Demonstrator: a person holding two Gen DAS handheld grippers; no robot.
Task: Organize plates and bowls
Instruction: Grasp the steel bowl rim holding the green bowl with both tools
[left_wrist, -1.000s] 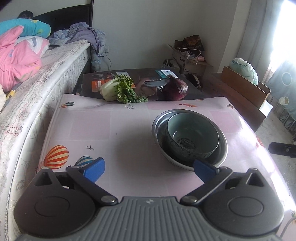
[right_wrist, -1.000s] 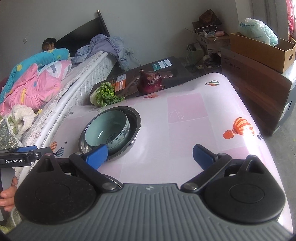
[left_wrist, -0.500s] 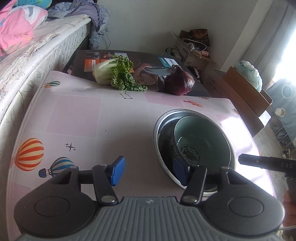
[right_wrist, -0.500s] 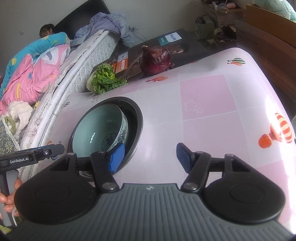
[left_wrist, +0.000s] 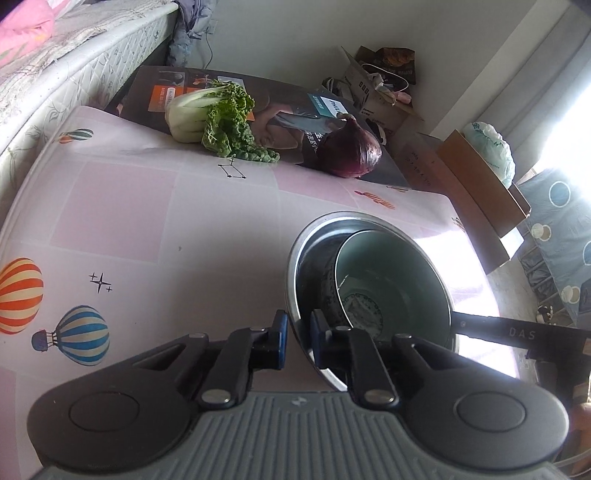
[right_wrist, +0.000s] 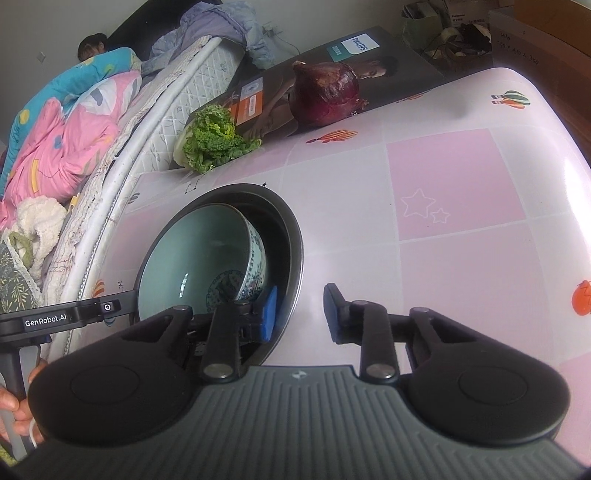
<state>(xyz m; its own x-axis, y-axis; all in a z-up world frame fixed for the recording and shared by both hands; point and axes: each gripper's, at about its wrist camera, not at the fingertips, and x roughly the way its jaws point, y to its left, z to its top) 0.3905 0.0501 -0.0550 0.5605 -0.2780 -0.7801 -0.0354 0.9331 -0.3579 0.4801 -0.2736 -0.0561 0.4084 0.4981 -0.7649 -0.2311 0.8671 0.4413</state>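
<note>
Steel bowl (left_wrist: 292, 266) is sitting on the pink table (left_wrist: 147, 221), at 4 o'clock from the greens. The celadon ceramic bowl (left_wrist: 406, 280) is nested inside it.

Left gripper (left_wrist: 297, 330) has just been closing. It's pinching the steel rim at about 7 o'clock in the left wrist view, one pad outside the wall and one inside.

Right gripper (right_wrist: 299, 314) has just been closing too. Its jaws are straddling the rim at about 5 o'clock in the right wrist view, with a gap showing, so it's not clamping yet.

Handling, my guess:
- The steel is stiff, thin and slick, so the rim is the only sensible hold. Opposite-side pinches are keeping it level.
- The ceramic is heavier, brittle and loose inside, so it's likely sliding or clinking if the stack is tipping.

Orientation:
- Both bowls are round, so there's no long axis.
- The steel mouth is facing up.
- The ceramic bowl is leaning on the steel wall, mouth tipping toward 9 o'clock in the right wrist view, patterned outer wall showing at 3 o'clock.
</note>
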